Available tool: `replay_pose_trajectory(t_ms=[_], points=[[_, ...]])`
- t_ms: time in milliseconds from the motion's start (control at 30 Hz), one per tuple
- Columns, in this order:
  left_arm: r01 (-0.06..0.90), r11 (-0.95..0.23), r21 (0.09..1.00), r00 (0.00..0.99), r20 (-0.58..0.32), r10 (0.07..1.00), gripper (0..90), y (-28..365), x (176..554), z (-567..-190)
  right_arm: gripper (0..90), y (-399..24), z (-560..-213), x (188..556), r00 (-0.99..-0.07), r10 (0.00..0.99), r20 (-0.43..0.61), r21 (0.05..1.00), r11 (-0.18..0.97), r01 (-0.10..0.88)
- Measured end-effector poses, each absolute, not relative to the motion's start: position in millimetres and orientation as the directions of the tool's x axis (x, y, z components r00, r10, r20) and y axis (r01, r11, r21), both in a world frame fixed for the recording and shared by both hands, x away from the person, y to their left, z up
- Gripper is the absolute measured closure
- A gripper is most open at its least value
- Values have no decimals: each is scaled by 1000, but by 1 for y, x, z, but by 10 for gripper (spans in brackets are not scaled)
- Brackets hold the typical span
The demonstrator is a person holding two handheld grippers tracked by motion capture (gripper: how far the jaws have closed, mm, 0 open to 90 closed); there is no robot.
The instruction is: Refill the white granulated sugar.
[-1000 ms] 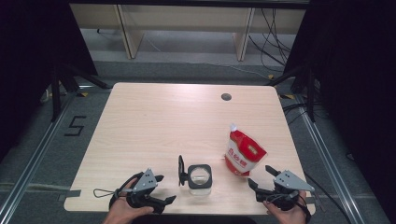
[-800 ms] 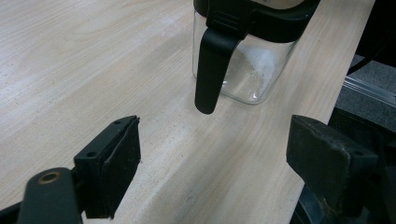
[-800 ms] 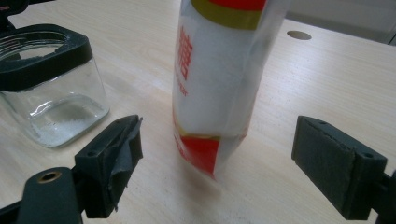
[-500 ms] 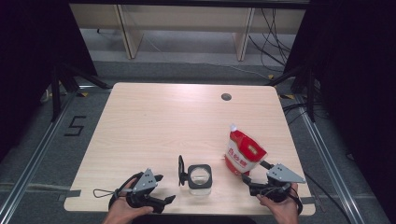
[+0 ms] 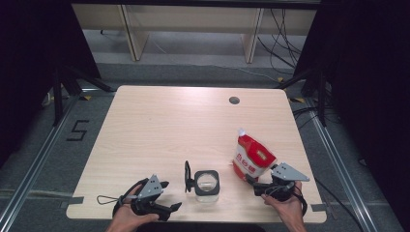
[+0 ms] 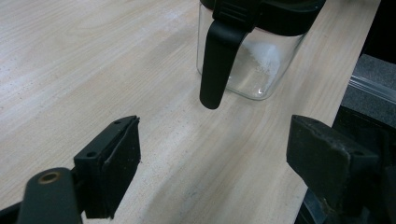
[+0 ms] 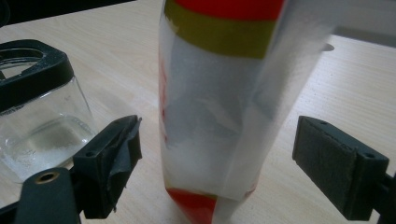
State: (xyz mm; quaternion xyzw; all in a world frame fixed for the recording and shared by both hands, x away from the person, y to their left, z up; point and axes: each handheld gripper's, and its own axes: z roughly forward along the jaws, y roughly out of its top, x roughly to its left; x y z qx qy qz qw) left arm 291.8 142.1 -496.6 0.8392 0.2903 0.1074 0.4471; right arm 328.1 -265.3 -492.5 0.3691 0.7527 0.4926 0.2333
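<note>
Pale wood-grain table [image 5: 193, 125] fills the work area, with dark floor and cable runs beyond its far edge. Near the front edge stand a red and white pouch [image 5: 252, 157] on the right and a clear glass jar [image 5: 206, 182] with a black rim at the centre, its black lid hinged open to the left.

Change over the last second: the right gripper [image 5: 251, 183] has moved in toward the base of the pouch, while the left gripper [image 5: 169, 209] has stayed where it was. This suggests that the pouch is about to be grasped, probably for filling the jar.

Right gripper: jaws wide apart, holding nothing. In the right gripper view the pouch [image 7: 219, 102] stands upright between them, with a gap at each pad; the jar [image 7: 37, 102] sits just beside it.

Left gripper: jaws wide apart, holding nothing and hovering above bare table. In the left gripper view the jar [image 6: 261, 60] lies ahead, well clear of the pads.
</note>
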Motion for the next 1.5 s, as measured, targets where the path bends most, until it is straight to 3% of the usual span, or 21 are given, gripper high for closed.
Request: replay_pose_trajectory(t_ms=[300, 333, 533, 567, 1100, 1200, 1500], points=[[389, -433, 813, 810, -78, 581, 173, 142, 292, -497, 157, -263, -496, 336, -638, 769, -38, 911, 289, 294], [387, -435, 813, 812, -76, 579, 173, 142, 292, -497, 158, -262, -497, 335, -633, 774, 8, 911, 256, 324], [390, -432, 813, 811, -81, 580, 173, 142, 292, -497, 160, -264, -500, 338, -633, 774, -3, 913, 260, 313], [388, -433, 814, 812, -80, 579, 173, 142, 292, -497, 162, -261, -499, 335, -620, 784, 43, 904, 234, 358], [383, -452, 805, 814, -63, 578, 173, 143, 293, -498, 192, -260, -505, 346, -633, 772, 51, 923, 206, 326], [389, -437, 811, 814, -79, 576, 173, 141, 292, -498, 204, -257, -506, 347, -625, 775, 95, 927, 159, 339], [387, -432, 814, 815, -83, 573, 174, 141, 292, -499, 217, -258, -511, 357, -643, 765, 44, 943, 181, 279]])
